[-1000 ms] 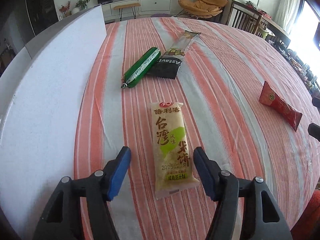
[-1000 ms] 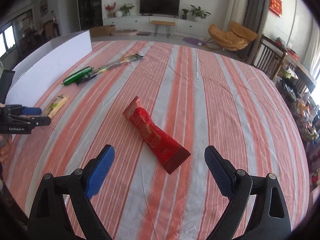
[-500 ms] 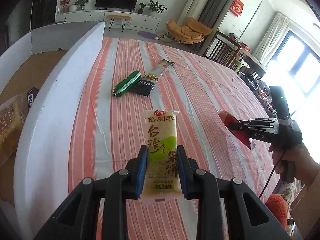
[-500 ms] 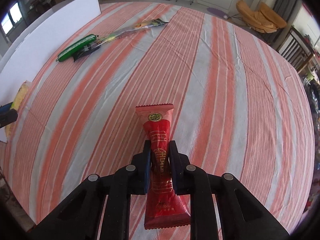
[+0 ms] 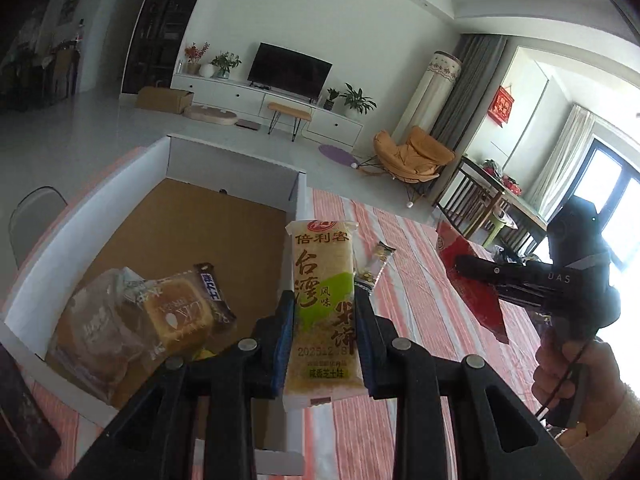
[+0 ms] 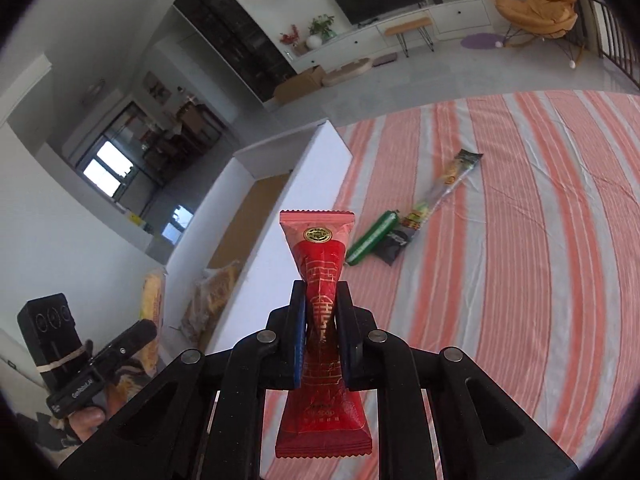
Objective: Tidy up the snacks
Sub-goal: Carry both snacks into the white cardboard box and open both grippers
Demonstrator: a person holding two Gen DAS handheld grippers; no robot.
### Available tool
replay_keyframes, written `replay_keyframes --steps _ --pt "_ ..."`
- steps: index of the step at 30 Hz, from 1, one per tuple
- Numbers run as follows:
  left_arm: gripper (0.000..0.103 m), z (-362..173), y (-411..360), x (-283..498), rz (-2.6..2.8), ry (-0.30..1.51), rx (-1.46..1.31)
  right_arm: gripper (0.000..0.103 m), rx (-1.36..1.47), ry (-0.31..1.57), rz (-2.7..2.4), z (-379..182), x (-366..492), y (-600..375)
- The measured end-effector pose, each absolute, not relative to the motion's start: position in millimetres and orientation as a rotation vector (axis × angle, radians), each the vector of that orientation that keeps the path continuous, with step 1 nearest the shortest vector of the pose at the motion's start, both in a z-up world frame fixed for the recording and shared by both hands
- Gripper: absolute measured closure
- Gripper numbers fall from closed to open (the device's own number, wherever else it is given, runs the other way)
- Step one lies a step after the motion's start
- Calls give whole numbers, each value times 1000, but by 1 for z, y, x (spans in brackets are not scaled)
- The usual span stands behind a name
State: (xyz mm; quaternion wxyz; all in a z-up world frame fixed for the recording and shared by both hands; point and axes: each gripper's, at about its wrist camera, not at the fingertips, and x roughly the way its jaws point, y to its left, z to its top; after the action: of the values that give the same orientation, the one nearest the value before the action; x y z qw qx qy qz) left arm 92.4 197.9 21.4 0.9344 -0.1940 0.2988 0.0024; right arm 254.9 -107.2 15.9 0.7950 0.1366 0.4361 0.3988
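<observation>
My left gripper (image 5: 323,300) is shut on a yellow rice-cracker packet (image 5: 324,276), held upright above the right wall of a white box (image 5: 96,208). Inside the box lie several wrapped cakes (image 5: 176,316). My right gripper (image 6: 321,300) is shut on a red snack packet (image 6: 320,264), lifted off the striped tablecloth (image 6: 520,280) beside the white box (image 6: 280,216). In the left wrist view the right gripper (image 5: 460,262) with the red snack packet (image 5: 476,292) shows at the right. On the cloth lie a green sausage stick (image 6: 372,238) and a long black-ended packet (image 6: 432,204).
A hand (image 5: 572,368) holds the right tool at the right edge of the left wrist view. The other tool (image 6: 96,360) and its hand show at lower left in the right wrist view. Chairs (image 5: 416,156) and a television cabinet (image 5: 280,100) stand beyond the table.
Both grippers closed on their packets on the cloth, then rose and swung left toward the white box. The box interior with its cakes has come into view.
</observation>
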Motion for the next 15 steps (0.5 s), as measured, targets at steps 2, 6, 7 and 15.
replay_keyframes --steps 2,6,7,15 --pt "75 16 227 91 131 615 -368 89 324 929 943 28 249 -63" --pt "72 -8 269 90 389 655 -294 84 324 932 1046 26 238 20" --pt "64 -16 276 91 439 673 -285 81 312 938 1047 21 236 35" --pt "20 -37 247 101 433 699 -241 33 146 929 852 -30 230 12"
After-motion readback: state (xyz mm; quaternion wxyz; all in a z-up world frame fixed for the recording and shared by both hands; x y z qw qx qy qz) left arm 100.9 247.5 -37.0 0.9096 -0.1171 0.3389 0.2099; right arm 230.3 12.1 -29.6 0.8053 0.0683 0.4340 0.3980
